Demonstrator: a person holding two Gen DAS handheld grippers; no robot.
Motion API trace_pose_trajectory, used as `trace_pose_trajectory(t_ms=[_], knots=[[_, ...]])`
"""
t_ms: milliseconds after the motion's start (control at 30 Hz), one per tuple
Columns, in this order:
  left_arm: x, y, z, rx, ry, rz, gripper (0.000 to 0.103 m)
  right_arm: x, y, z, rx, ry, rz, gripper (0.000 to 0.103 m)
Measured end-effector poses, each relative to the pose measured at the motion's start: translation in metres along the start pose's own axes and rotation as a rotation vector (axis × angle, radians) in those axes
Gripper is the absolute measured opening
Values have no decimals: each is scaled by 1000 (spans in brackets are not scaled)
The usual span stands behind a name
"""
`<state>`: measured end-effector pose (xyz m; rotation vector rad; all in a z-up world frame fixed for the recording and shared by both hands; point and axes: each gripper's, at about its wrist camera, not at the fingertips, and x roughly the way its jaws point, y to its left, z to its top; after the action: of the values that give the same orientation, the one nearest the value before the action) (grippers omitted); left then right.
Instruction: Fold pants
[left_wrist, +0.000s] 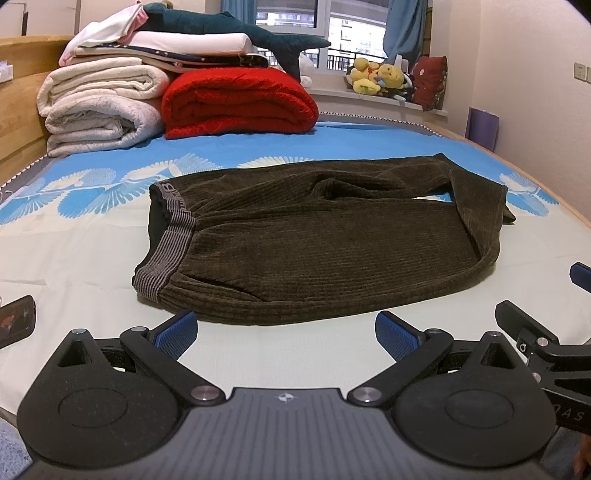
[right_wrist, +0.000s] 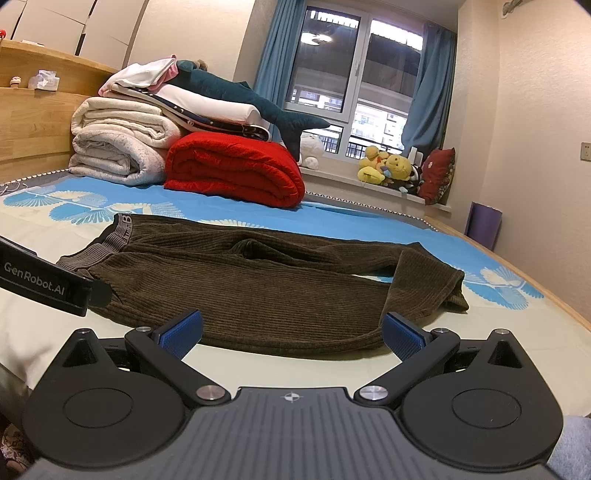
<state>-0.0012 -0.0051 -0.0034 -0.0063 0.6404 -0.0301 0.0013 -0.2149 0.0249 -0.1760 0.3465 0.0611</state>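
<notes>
The pants (left_wrist: 314, 243) are lying flat on the bed (left_wrist: 74, 266), already doubled over on themselves, with the striped grey waistband (left_wrist: 166, 251) sitting at about 9 o'clock in the left wrist view and the folded leg ends (left_wrist: 480, 206) reaching toward 2 o'clock. The fabric is a dark brown ribbed cloth, and it is resting on the pale part of the sheet with the blue patterned band lying beyond it at 12 o'clock.

The left hand-held gripper (left_wrist: 286, 334) is hovering just short of the near edge of the pants, its blue fingers (left_wrist: 177, 332) standing spread wide apart and grasping nothing. The right hand-held gripper (right_wrist: 291, 334) is likewise sitting released, fingers (right_wrist: 404, 339) splayed, empty, with the near hem of the pants lying between and just beyond them; its right finger is standing close to the folded corner at 3 o'clock.

At 10 to 11 o'clock a stack of folded blankets (right_wrist: 122, 147) is sitting at the head of the bed, a red blanket (right_wrist: 236, 170) lying beside it and a plush shark (right_wrist: 236, 92) resting on top. Yellow stuffed toys (right_wrist: 388, 166) are sitting on the windowsill at 1 o'clock.
</notes>
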Motion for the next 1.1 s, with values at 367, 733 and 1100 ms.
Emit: trace_pose_trajectory(t_ms=[367, 733, 1100], knots=[[20, 18, 14, -46, 53, 65, 103, 11, -15, 9, 68, 33, -2, 102], [70, 87, 54, -188, 139, 182, 103, 97, -129, 44, 467, 149, -68, 102], [124, 109, 49, -290, 268, 180, 103, 229, -295, 7, 1259, 299, -132, 102]])
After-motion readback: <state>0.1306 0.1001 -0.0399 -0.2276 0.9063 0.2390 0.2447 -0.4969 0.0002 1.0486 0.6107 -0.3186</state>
